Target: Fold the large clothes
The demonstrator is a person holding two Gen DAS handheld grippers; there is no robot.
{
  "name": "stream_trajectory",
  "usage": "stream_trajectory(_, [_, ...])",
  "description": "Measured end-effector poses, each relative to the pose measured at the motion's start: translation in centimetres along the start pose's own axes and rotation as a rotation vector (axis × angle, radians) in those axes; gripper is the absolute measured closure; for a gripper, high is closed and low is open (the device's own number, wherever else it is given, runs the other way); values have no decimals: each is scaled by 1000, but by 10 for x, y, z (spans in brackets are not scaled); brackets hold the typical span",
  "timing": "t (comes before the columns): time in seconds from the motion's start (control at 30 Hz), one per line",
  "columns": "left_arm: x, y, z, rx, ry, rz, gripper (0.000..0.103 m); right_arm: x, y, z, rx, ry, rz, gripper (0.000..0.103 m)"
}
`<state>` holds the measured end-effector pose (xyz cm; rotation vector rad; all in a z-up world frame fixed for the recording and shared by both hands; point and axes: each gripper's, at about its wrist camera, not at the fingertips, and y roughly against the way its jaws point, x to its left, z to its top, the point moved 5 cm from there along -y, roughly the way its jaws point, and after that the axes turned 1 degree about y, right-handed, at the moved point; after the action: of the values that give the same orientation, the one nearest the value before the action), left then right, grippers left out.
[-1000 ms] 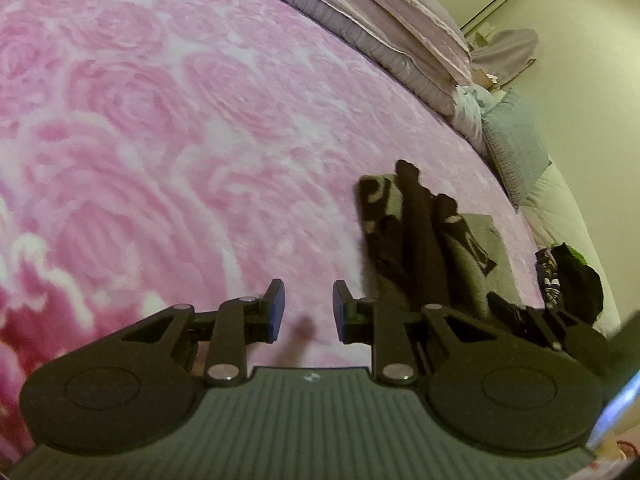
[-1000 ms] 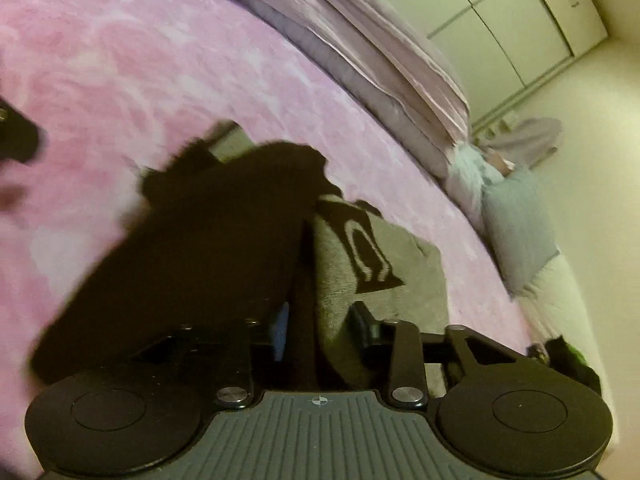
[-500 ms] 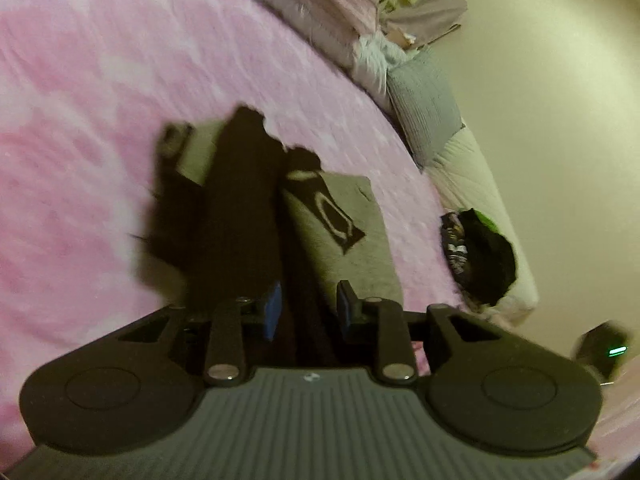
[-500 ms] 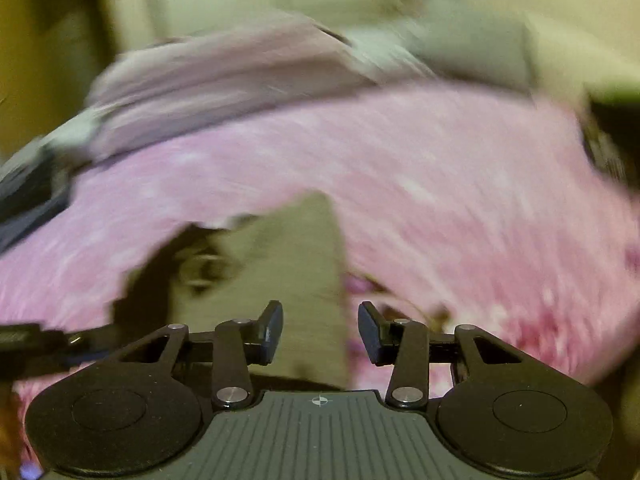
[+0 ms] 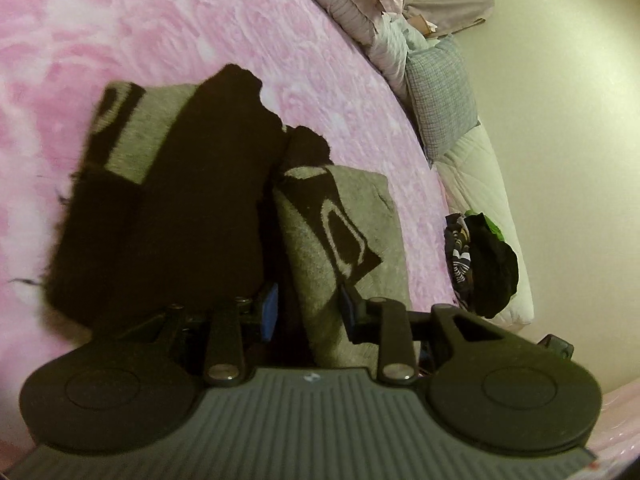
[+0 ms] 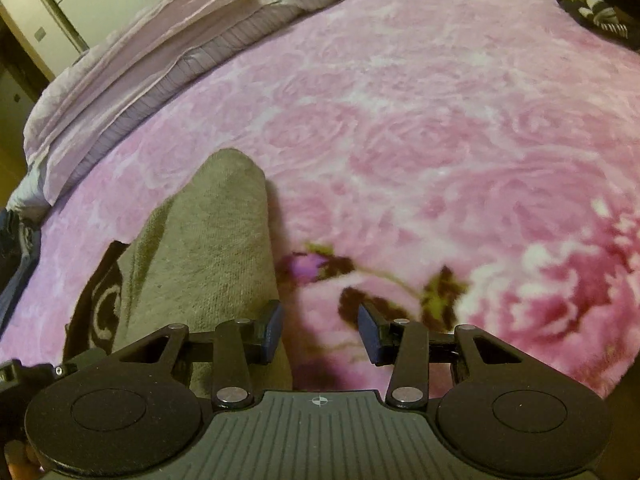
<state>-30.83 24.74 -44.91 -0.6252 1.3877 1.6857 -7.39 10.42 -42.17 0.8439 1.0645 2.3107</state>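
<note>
1 grey/black sweater (image 5: 344,216) folded on pink blanket (image 5: 200,20), 2 tools: left tool (image 5: 308,312) jaws apart astride fabric, right tool (image 6: 320,332) apart, empty

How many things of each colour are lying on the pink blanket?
Grey and black: 1, the folded garment
Black with white and green: 1, the bundle of clothes at the edge
Total: 2

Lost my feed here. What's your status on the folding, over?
Left claw open, straddling the grey-and-black garment. Right claw open, empty, beside its grey fold. Garment bunched on the pink blanket. Nothing in the way.
</note>
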Motion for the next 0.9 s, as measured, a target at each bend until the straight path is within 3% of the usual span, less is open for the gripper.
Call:
stream_trajectory(0.1, [-4,-7,1,11,-17,-15,81,10,-1,-1,-9,65,-33,66])
stream_trajectory(0.17, [-8,-2,3,0,-40,-27,87,15,-4,-1,-10,96,-38,75])
stream_trajectory(0.4, [-28,61,16,-170,-246,23,89,69,16,-4,-88,310,-5,81])
stream_trajectory(0.6, [15,83,22,-193,-194,122,89,123,10,-25,-81,514,-2,81])
stream_trajectory(0.77, [34,86,10,-203,-177,121,89,141,-2,-49,-117,707,-52,81])
stream_trajectory(0.9, [33,87,14,-186,-162,105,84,130,-4,-44,-114,672,-12,80])
